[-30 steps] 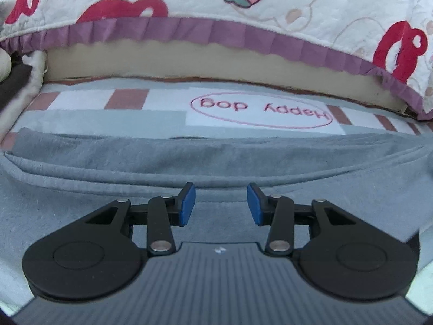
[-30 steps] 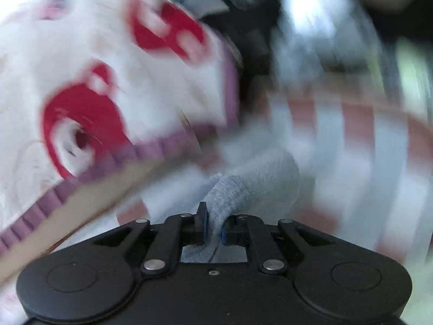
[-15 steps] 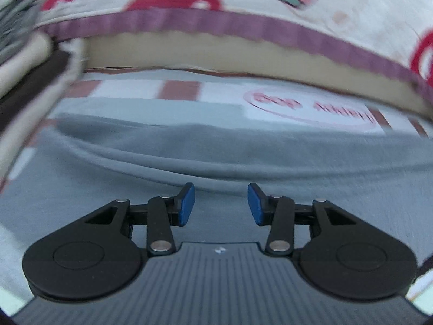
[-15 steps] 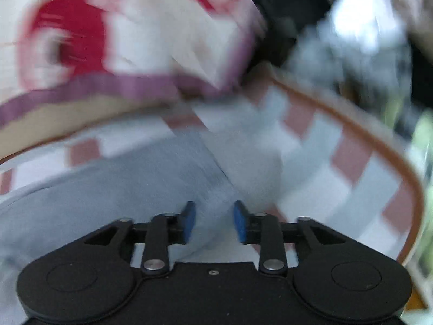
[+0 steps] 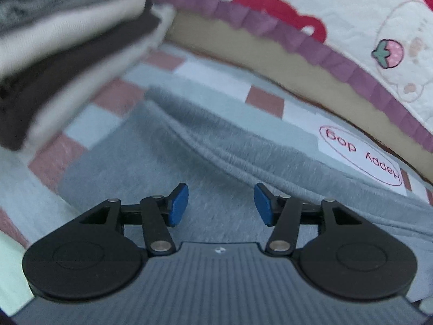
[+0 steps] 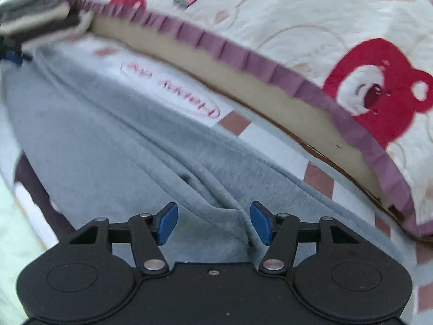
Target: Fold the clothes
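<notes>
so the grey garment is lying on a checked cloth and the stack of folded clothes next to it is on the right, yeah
Not quite: the stack of folded clothes is on the left of the grey garment, as the left wrist view shows. The garment does lie on the checked cloth.

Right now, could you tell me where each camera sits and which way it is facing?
Left wrist: on the left gripper, looking down at the grey garment and a stack of folded clothes; its jaws, opening, hold nothing.
Right wrist: on the right gripper, looking down at a ridge in the same garment; jaws opening, ridge between them.
Shared: garment, "Happy dog" label, quilt's purple frill.
</notes>
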Action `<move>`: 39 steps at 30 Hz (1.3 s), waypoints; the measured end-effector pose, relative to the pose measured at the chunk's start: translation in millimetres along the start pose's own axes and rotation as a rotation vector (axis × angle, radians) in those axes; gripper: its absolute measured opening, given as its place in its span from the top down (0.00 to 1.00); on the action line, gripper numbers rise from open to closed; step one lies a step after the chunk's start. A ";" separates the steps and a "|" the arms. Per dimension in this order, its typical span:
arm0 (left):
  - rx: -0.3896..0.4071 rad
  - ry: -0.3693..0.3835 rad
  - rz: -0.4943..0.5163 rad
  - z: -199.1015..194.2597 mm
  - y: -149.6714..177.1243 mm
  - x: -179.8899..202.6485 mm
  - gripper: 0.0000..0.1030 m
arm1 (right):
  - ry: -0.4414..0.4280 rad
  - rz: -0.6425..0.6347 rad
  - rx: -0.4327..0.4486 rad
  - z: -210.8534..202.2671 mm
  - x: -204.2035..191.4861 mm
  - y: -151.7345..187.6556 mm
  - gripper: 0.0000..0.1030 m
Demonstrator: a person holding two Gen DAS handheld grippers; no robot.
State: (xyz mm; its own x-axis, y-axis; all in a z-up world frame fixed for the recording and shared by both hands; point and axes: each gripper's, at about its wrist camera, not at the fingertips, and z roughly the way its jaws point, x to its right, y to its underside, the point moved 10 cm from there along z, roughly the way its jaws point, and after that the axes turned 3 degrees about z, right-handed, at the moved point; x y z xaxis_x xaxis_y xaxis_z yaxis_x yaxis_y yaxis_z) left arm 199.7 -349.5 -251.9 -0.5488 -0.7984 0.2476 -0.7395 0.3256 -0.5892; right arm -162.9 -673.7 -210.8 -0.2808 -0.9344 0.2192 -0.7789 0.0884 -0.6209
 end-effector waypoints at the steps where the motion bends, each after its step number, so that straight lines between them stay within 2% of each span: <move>1: 0.018 -0.022 -0.009 2.2 -4.4 -1.0 0.48 | -0.019 0.002 -0.013 6.1 4.9 2.7 0.37; 4: 0.093 -0.103 -0.025 6.1 -20.0 -4.5 0.48 | -0.068 0.053 -0.041 20.0 13.1 9.9 0.37; 5: 0.125 -0.132 0.000 6.4 -26.7 -3.4 0.44 | -0.069 0.064 -0.038 24.3 14.5 12.1 0.37; 7: 0.114 -0.145 0.001 12.7 -31.5 -2.1 0.42 | -0.064 0.095 -0.024 32.9 17.1 16.3 0.35; 10: 0.041 -0.140 -0.088 25.0 -25.3 -8.4 0.42 | -0.097 0.171 -0.029 46.9 13.3 25.2 0.34; 12: 0.016 -0.144 -0.148 29.7 -21.4 -14.4 0.42 | -0.091 0.213 -0.002 50.4 11.7 26.9 0.34; 15: 0.004 -0.154 -0.190 33.5 -21.3 -20.2 0.42 | -0.072 0.288 0.065 40.0 9.7 25.6 0.76; 16: -0.006 -0.153 -0.184 35.9 -22.0 -19.7 0.42 | -0.063 0.310 0.086 35.3 9.1 25.1 0.83; 19: -0.022 -0.170 -0.121 44.5 -25.9 -17.4 0.45 | 0.003 0.294 0.164 13.9 8.9 15.4 0.86; 20: -0.021 -0.181 -0.090 46.7 -27.0 -15.9 0.60 | 0.012 0.298 0.191 7.1 10.3 11.5 0.86; 21: -0.019 -0.206 -0.057 47.9 -27.7 -16.1 0.89 | 0.019 0.302 0.218 1.0 12.4 8.4 0.87; 23: 0.012 -0.211 -0.014 44.3 -28.7 -16.7 0.94 | 0.029 0.310 0.250 -6.6 15.9 5.2 0.87; 25: 0.057 -0.210 0.001 36.5 -29.9 -16.9 0.95 | 0.040 0.304 0.260 -11.1 14.6 4.2 0.87; 29: 0.222 -0.221 0.002 3.2 -50.4 -12.1 0.95 | 0.080 0.295 0.312 -25.3 13.7 -5.7 0.87; 31: 0.276 -0.230 0.013 -8.1 -65.9 -9.0 0.95 | 0.096 0.312 0.353 -30.5 19.3 -21.0 0.88; 33: 0.275 -0.240 0.006 -8.5 -81.0 -8.8 0.95 | 0.106 0.338 0.387 -30.6 27.3 -38.7 0.87; 34: 0.253 -0.248 -0.017 -2.5 -85.8 -11.1 0.95 | 0.105 0.349 0.388 -23.4 31.9 -48.4 0.87; 35: 0.213 -0.263 -0.040 9.9 -86.4 -15.2 0.94 | 0.089 0.345 0.354 -7.9 34.4 -57.7 0.87; 38: 0.101 -0.332 -0.101 47.8 -79.2 -33.9 0.93 | 0.043 0.324 0.176 52.6 38.8 -64.7 0.87; 39: 0.097 -0.361 -0.098 54.1 -76.7 -38.9 0.93 | 0.015 0.347 0.103 72.2 41.2 -60.9 0.87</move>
State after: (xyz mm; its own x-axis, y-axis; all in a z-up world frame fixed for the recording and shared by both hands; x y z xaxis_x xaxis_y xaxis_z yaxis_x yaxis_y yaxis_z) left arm 298.8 -370.8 -258.0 -0.2918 -0.9560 0.0301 -0.7317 0.2029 -0.6507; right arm -86.5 -742.5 -218.2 -0.5278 -0.8494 -0.0072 -0.5755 0.3638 -0.7325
